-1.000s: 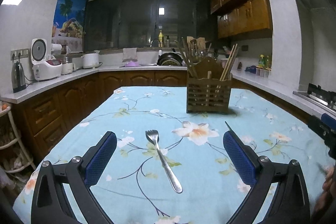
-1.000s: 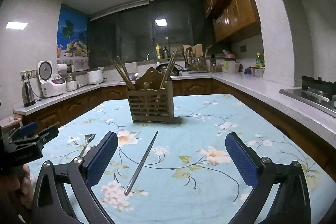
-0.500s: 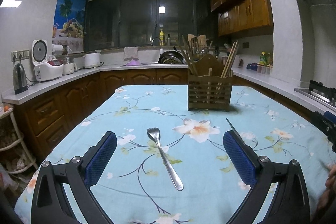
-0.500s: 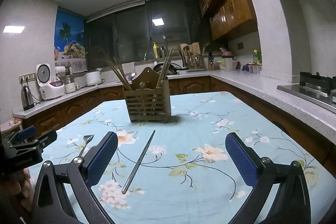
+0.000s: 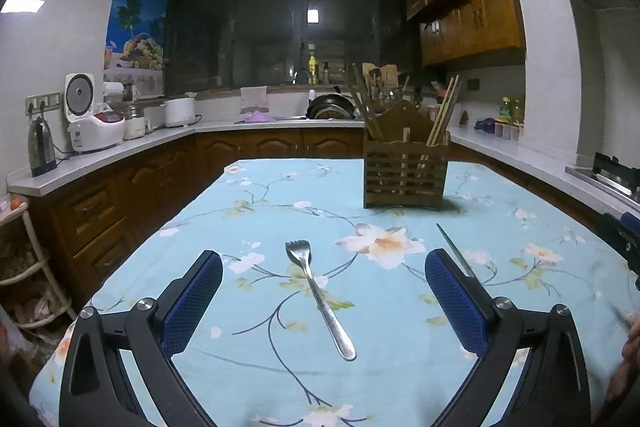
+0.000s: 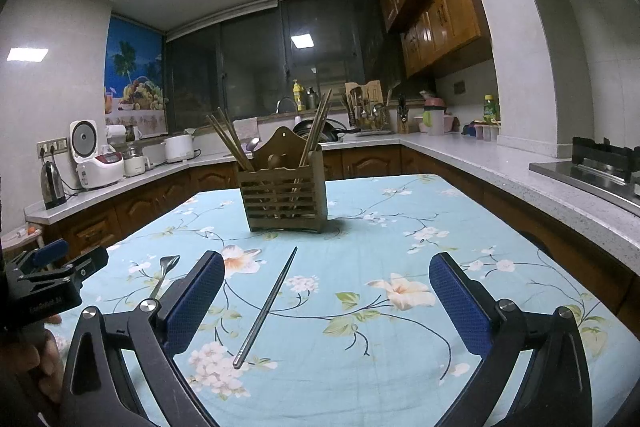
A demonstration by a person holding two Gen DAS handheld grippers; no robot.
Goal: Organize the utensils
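Note:
A steel fork [image 5: 318, 293] lies on the floral tablecloth [image 5: 260, 211], tines pointing away, between the open blue-padded fingers of my left gripper [image 5: 322, 267], which holds nothing. A metal chopstick [image 6: 267, 305] lies slanted on the cloth between the fingers of my right gripper [image 6: 326, 267], also open and empty. The chopstick [image 5: 456, 251] shows in the left wrist view beside the right finger. The fork [image 6: 163, 273] peeks out left of the right gripper's left finger. A slatted wooden utensil holder [image 6: 285, 193] with wooden chopsticks stands farther back; the same holder [image 5: 405, 169] appears in the left wrist view.
Kitchen counters run around the table, with a rice cooker [image 5: 91, 121] and a kettle [image 5: 41, 147] at left and a gas hob [image 6: 596, 167] at right. The other gripper's body [image 6: 44, 283] and a hand show at the far left of the right wrist view.
Both views have tilted slightly upward, with the holder and the utensils sitting a little lower in frame. Both grippers stay open; fork and chopstick have not moved on the cloth.

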